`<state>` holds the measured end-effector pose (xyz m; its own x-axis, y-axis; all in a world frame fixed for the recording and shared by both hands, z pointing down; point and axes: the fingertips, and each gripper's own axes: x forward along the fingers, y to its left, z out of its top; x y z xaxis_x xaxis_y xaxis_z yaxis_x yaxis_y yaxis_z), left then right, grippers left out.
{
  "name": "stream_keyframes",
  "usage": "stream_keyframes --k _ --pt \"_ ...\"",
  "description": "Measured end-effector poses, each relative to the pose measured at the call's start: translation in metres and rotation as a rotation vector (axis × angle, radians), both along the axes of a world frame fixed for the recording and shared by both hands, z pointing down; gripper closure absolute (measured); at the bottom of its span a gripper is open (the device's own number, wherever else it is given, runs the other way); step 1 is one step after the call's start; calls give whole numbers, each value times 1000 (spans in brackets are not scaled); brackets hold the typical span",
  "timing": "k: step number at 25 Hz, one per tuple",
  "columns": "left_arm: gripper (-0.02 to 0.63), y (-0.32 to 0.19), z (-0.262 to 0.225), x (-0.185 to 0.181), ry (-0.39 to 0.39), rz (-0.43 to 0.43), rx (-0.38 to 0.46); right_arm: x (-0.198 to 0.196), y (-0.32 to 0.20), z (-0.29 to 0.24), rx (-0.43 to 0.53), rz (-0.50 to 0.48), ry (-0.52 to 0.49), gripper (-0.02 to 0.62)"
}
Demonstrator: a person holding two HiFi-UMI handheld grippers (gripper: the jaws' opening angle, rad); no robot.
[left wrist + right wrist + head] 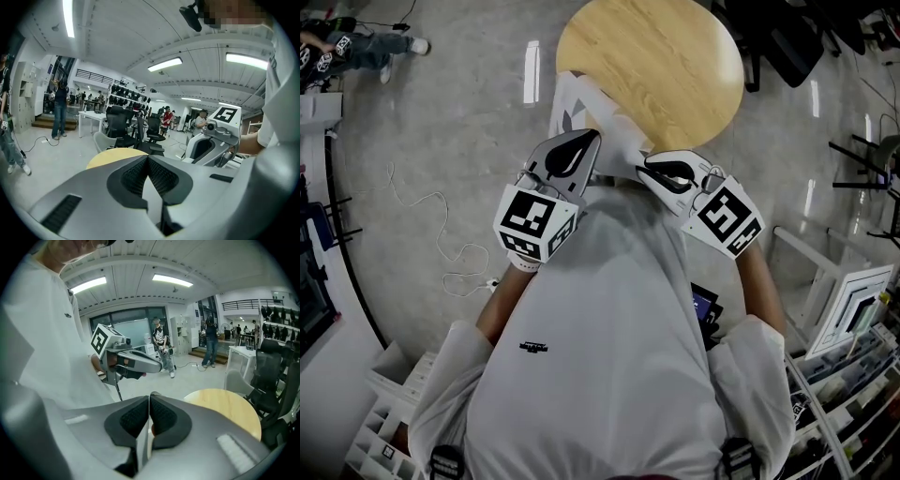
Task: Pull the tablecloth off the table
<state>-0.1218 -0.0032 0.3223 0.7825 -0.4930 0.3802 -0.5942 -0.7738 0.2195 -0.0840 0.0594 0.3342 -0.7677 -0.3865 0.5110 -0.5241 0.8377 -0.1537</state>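
Left gripper (586, 141) and right gripper (652, 169) were both clamped shut on the tablecloth (614, 141), side by side at mid-frame. The cloth ran up-frame to the near edge of the table (666, 66), whose top was mostly bare.

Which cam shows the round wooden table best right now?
Head view: it looks down on nearly the whole round table, bare wood, with the tablecloth draped off its near edge. Left gripper view catches only a yellow sliver above the jaws; right gripper view shows part of the top, at a flat angle.
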Motion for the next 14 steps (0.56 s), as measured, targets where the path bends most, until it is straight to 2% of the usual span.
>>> stream_keyframes --k 6,14 --pt "598 0 5 8 -3 5 -5 4 2 4 1 -22 11 581" --pt "598 -6 2 4 2 -12 -6 17 -9 -7 6 12 4 583"
